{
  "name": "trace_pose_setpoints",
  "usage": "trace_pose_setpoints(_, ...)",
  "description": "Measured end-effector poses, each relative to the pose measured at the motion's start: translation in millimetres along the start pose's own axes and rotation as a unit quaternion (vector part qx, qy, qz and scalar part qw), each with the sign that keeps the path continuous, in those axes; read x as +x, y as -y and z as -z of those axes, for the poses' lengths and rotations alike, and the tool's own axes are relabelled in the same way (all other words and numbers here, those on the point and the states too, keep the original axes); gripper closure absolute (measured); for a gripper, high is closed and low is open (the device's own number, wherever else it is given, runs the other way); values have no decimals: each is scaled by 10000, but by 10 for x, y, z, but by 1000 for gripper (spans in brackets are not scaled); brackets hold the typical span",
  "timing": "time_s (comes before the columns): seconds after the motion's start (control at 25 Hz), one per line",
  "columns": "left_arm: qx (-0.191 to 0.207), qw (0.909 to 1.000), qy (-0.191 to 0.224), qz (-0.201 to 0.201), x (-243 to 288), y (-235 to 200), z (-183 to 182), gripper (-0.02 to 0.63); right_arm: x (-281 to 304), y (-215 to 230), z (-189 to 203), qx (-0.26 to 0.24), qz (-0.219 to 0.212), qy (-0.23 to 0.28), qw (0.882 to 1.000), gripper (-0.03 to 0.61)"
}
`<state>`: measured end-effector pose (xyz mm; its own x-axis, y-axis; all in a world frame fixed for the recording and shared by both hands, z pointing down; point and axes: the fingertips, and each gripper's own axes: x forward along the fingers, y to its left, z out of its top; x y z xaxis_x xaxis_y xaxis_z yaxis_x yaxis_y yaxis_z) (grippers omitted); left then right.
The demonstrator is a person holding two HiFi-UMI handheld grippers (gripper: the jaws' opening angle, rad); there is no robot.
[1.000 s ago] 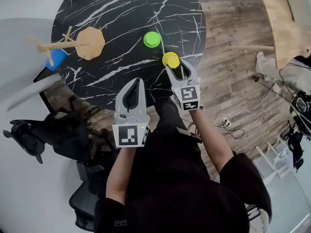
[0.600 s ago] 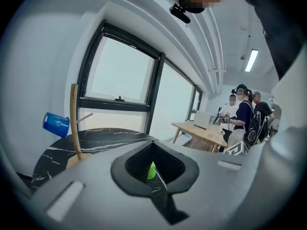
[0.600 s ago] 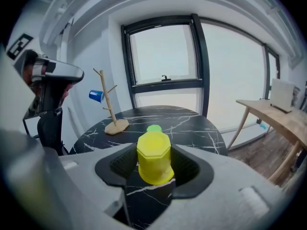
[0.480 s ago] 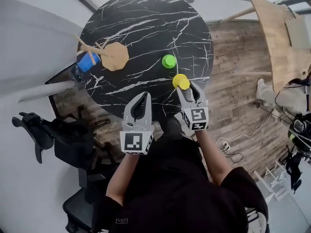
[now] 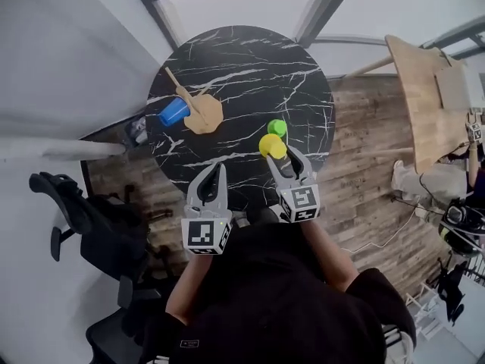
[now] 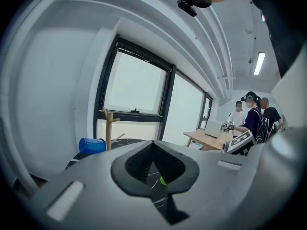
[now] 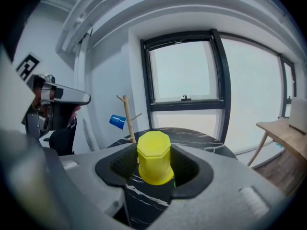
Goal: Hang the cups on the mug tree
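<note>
A wooden mug tree (image 5: 198, 111) stands at the left of the round black marble table (image 5: 250, 59), with a blue cup (image 5: 173, 112) hanging on one of its pegs. A green cup (image 5: 277, 127) sits upside down on the table's right side. My right gripper (image 5: 281, 155) is shut on a yellow cup (image 5: 272, 145), held upside down above the near edge; in the right gripper view the yellow cup (image 7: 154, 157) fills the jaws. My left gripper (image 5: 220, 170) hovers beside it, shut and empty. The left gripper view shows the mug tree (image 6: 109, 128) and the blue cup (image 6: 92, 145).
A light wooden table (image 5: 424, 89) stands to the right on the wood floor. A black office chair (image 5: 83, 218) is at the left, near the table. Several people (image 6: 252, 121) stand at that far table. Large windows lie behind the marble table.
Both grippers have risen and moved forward over the table's near edge. The yellow cup has come up with the right gripper. The head view has lifted, so the table looks smaller.
</note>
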<state>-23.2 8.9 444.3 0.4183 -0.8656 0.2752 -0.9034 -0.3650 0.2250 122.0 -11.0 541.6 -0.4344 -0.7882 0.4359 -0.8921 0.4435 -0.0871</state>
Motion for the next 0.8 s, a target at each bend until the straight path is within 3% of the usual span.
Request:
trace_pose_setpoints(0.32,-81,9993,261,-239,-154,-587,-342,618,181,-550,-836,-21,-371,628,9973,367)
trace_pose_setpoints(0.6,-105,9989,411,-214,-145,-1000,-581,618,290,-954,-1580,-14,-574,1242,9906,367)
trace_pose_setpoints(0.8,-129,9987,463,-147,-113,-1242,-656,618,418,-1181,-1845,-77,-646,1433,9875,367)
